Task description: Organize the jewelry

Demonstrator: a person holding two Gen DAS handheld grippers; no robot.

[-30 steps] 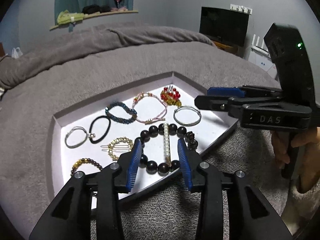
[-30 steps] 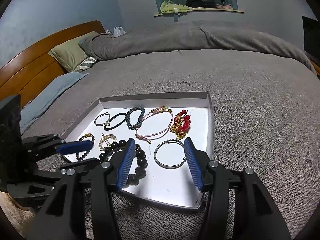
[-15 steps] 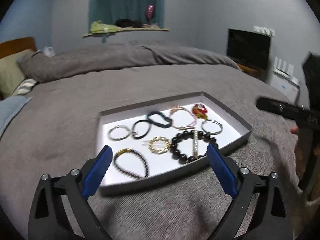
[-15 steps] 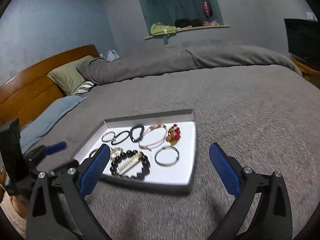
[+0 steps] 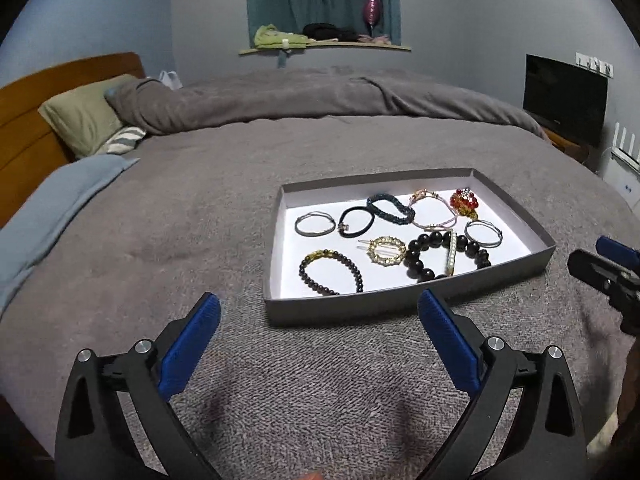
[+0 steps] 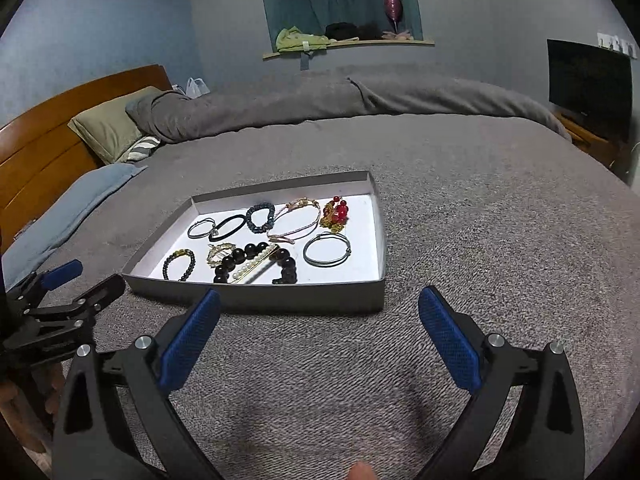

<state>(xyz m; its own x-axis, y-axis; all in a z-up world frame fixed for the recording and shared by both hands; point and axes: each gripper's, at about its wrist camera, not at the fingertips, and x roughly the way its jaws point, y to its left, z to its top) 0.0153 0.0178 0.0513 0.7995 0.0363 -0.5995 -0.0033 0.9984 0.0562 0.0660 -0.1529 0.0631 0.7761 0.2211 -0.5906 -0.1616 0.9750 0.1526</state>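
A grey shallow tray (image 5: 400,305) with a white floor lies on the grey bedspread. It holds several pieces: a large black bead bracelet (image 5: 418,261) with a pearl bar clip (image 5: 451,252) across it, a gold round clip (image 5: 386,251), a dark bead bracelet (image 5: 332,272), two silver bangles, a black hair tie (image 5: 357,222), a blue braided bracelet (image 5: 390,209), a pink cord bracelet (image 5: 434,210) and a red bead ornament (image 5: 464,201). My left gripper (image 5: 318,298) hangs before the tray's near wall, jaws opening wide, nothing between them. My right gripper (image 6: 319,294) is open and empty, short of the tray (image 6: 280,300).
Grey bedspread (image 5: 180,240) surrounds the tray. A wooden headboard (image 5: 24,140), pillows and a blue blanket (image 5: 48,216) lie at the left. A dark screen (image 5: 564,96) stands at the right. A window ledge (image 5: 324,46) holds small items beyond the bed.
Both grippers opened from about half shut to wide and drew back from over the tray to the bedspread in front of it. The pearl clip stays on the black bracelet.
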